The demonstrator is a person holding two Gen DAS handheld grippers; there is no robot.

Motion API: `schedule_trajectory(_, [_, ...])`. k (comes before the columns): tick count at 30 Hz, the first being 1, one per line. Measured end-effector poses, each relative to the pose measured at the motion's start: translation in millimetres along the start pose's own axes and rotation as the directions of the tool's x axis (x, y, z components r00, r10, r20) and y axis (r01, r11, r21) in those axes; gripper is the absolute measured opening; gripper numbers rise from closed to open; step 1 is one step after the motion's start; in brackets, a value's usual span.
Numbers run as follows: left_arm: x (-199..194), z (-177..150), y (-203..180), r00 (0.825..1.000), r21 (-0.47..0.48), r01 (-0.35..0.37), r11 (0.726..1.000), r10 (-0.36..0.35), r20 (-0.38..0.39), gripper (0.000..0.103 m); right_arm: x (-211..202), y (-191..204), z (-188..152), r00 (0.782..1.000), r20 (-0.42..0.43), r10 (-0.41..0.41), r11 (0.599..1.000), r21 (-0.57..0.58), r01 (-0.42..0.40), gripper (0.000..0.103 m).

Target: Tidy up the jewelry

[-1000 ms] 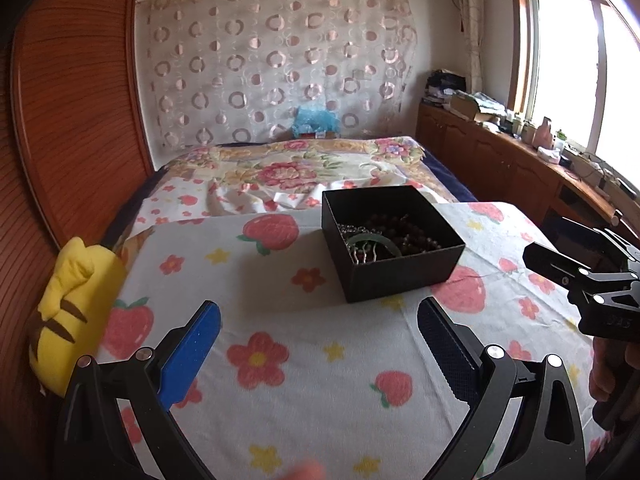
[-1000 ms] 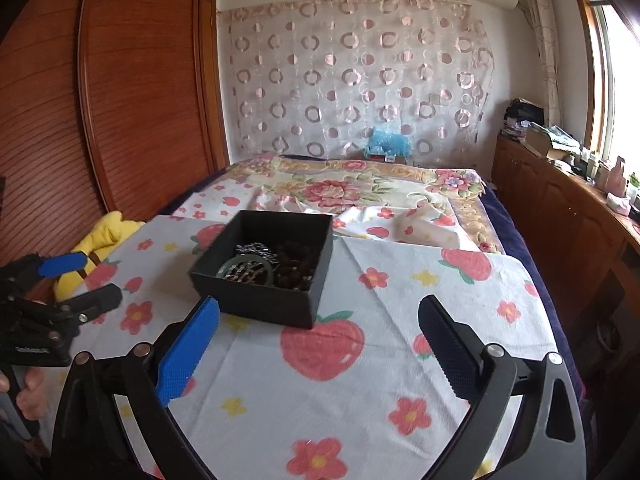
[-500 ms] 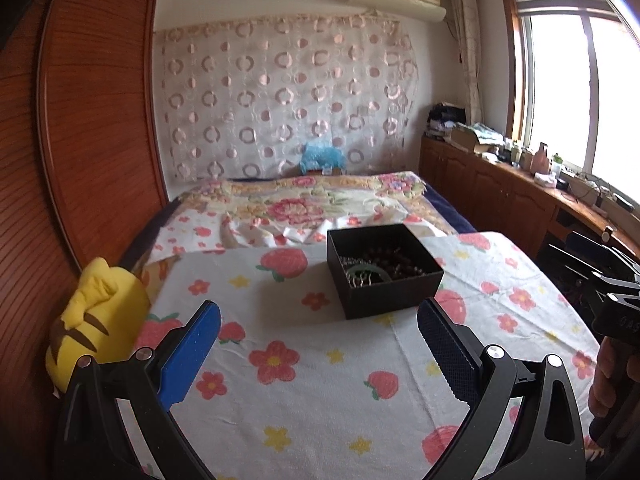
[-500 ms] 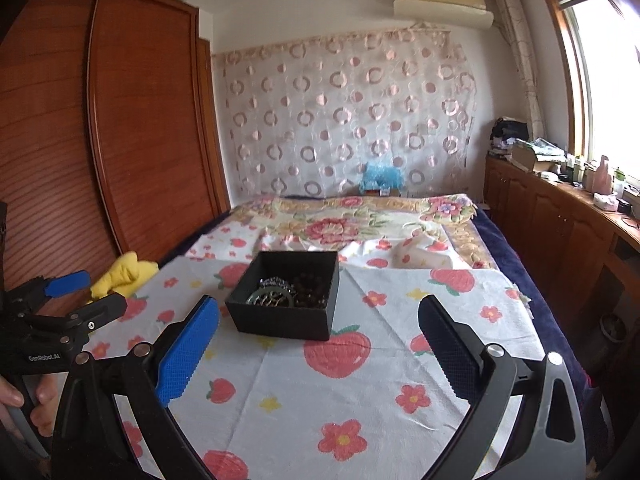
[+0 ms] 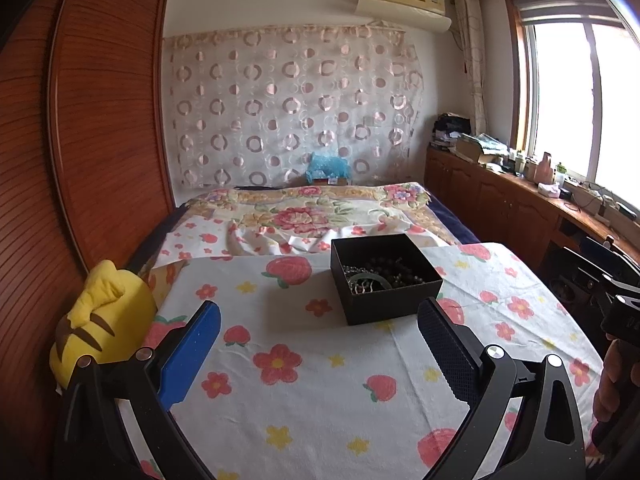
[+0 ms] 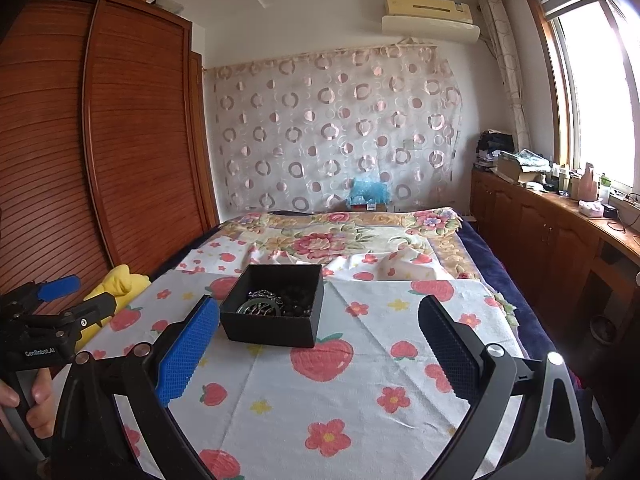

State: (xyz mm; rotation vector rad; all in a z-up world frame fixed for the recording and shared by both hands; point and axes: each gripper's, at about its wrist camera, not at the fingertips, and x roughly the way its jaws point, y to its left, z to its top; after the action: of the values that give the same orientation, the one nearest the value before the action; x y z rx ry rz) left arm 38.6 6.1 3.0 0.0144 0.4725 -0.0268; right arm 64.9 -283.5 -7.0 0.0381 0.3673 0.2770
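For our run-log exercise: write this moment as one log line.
left gripper: open, empty | right gripper: open, empty | box: on cloth, jewelry inside | phase: no grasp

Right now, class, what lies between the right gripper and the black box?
Only bare printed cloth lies between the open right gripper and the black box, as the right wrist view shows.

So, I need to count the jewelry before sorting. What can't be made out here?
- Black box, left wrist view: the near wall hides its floor, and the pieces are tangled and too small to count.
- Black box, right wrist view: the same.
- Yellow plush: partly hidden by the left gripper.
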Motion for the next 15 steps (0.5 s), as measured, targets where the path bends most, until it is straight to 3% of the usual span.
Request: schedule_trajectory(15, [0.8, 0.7, 0.7, 1.0, -0.001, 0.003, 1.0, -0.003, 0.0, 0.095, 1.0, 1.0, -0.5, 1.0, -0.004, 0.001, 1.0, -0.002, -0.001, 0.1])
